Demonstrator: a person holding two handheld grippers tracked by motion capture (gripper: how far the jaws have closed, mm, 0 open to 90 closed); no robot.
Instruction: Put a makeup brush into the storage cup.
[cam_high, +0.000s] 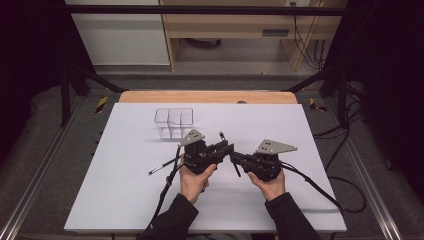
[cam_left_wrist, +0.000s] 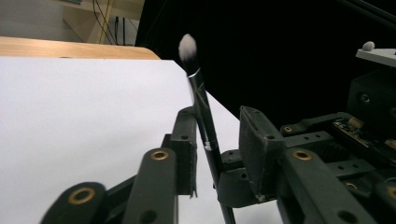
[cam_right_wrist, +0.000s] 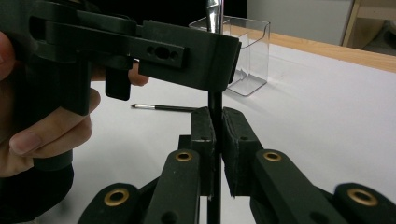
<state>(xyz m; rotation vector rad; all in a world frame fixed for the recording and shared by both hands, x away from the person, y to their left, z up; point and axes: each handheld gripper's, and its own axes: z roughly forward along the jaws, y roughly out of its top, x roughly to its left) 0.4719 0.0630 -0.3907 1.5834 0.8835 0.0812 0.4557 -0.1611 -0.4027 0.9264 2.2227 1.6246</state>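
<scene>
A makeup brush (cam_high: 222, 137) with a black handle and a white tuft (cam_left_wrist: 187, 46) stands nearly upright between my two grippers at mid table. My right gripper (cam_high: 235, 159) is shut on the lower handle (cam_right_wrist: 215, 100), seen up close in the right gripper view (cam_right_wrist: 215, 122). My left gripper (cam_high: 227, 147) is open around the upper handle (cam_left_wrist: 200, 93). Its jaws stand well apart (cam_left_wrist: 218, 121), and the handle leans by the left one. In the left gripper view, the right gripper (cam_left_wrist: 226, 175) holds the brush from below.
A clear two-part plastic box (cam_high: 173, 122) stands behind the grippers, also in the right gripper view (cam_right_wrist: 247, 51). A second thin brush (cam_high: 164, 166) lies flat on the white sheet (cam_high: 125, 200), left of my left hand. Cables trail off toward the near edge.
</scene>
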